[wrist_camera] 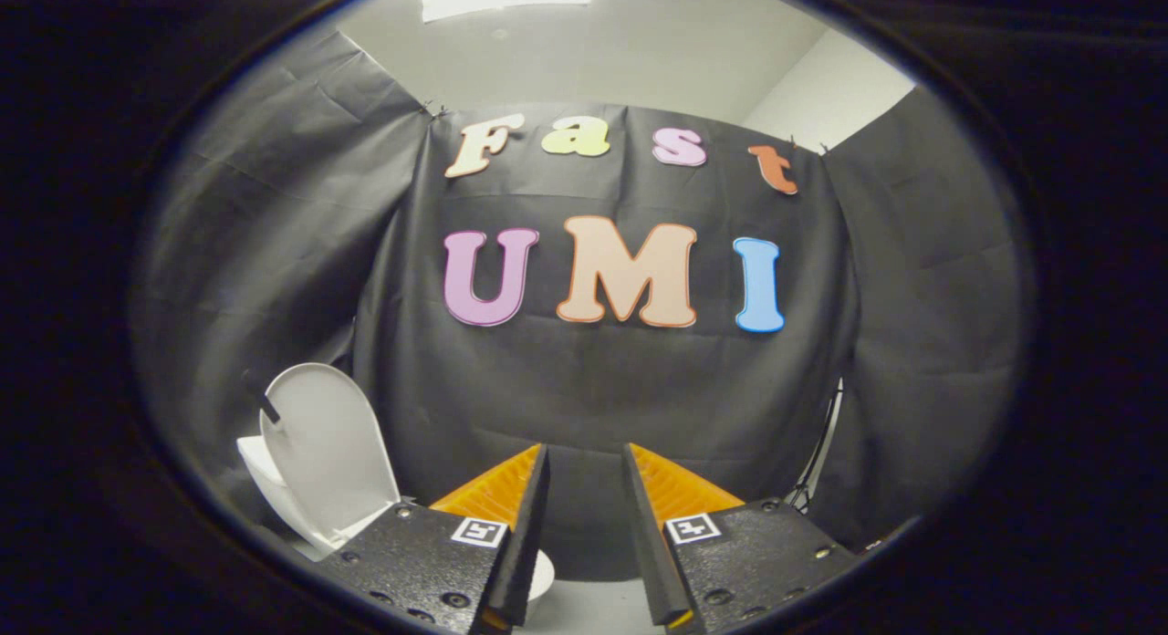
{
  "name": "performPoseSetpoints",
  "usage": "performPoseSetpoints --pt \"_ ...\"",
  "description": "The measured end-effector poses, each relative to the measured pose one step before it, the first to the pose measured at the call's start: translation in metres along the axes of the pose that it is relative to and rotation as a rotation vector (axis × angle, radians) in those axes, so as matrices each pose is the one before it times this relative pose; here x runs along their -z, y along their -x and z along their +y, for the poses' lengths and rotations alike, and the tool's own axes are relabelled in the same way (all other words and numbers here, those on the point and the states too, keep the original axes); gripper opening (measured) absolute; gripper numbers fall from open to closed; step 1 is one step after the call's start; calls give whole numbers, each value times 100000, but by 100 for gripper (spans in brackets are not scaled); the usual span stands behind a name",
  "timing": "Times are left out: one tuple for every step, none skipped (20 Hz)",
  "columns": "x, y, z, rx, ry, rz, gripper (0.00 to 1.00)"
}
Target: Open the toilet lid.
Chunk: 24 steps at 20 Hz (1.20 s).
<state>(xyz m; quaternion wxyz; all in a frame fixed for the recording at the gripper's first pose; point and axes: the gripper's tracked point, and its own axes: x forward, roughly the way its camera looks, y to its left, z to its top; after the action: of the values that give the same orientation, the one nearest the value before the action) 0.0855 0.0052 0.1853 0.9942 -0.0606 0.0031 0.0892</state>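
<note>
The white toilet lid (324, 452) stands raised, nearly upright, off to the left of my fingers and low down. Behind it a bit of the white tank (254, 460) shows, and a piece of the white seat rim (542, 576) peeks out between the fingers' bases. My gripper (586, 452) points at the black cloth wall, well above the toilet. Its fingers stand apart with nothing between them. The left finger (511, 498) partly hides the toilet bowl.
Black cloth walls (593, 389) close the booth ahead and on both sides. A thin dark cable (821, 452) hangs down the wall at the right. A small black lever or clip (260, 398) sticks out by the lid's upper left edge.
</note>
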Motion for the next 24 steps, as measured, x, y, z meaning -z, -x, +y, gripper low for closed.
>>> performPoseSetpoints --pt "148 153 159 -1494 272 551 49" --pt "164 96 -136 -476 -44 676 49" --pt "116 60 -246 100 475 308 51" --pt "17 48 -148 478 291 -247 52" --pt "-3 121 -89 -40 -119 -501 54" --pt "50 180 284 -1396 31 -920 56" --pt "-58 263 501 -3149 -18 -1385 57" --pt "-111 185 664 -3578 23 -2373 59" --pt "-378 196 217 -1344 -52 -2950 61" --pt "-249 47 -590 154 220 -1965 63" --pt "48 96 -565 1663 350 -831 64" --pt "321 122 -426 1251 496 311 65" --pt "328 195 -153 -741 197 1165 67" --pt "376 63 150 -1591 -492 958 67" --pt "398 231 165 -2561 -650 1394 67" --pt "446 26 -231 -1605 -711 1077 67" --pt "365 59 -438 -114 -601 712 67" --pt "530 -89 -729 178 -780 920 67" --pt "572 28 -423 -403 -1345 1228 67" --pt "563 39 -207 -657 -1206 501 67" --pt "385 45 -223 -1077 -1100 -447 67" --pt "318 1 -347 -938 -1492 -664 67" --pt "265 75 -453 -550 -1725 -915 67" --pt "482 55 -676 274 -1586 -575 67"
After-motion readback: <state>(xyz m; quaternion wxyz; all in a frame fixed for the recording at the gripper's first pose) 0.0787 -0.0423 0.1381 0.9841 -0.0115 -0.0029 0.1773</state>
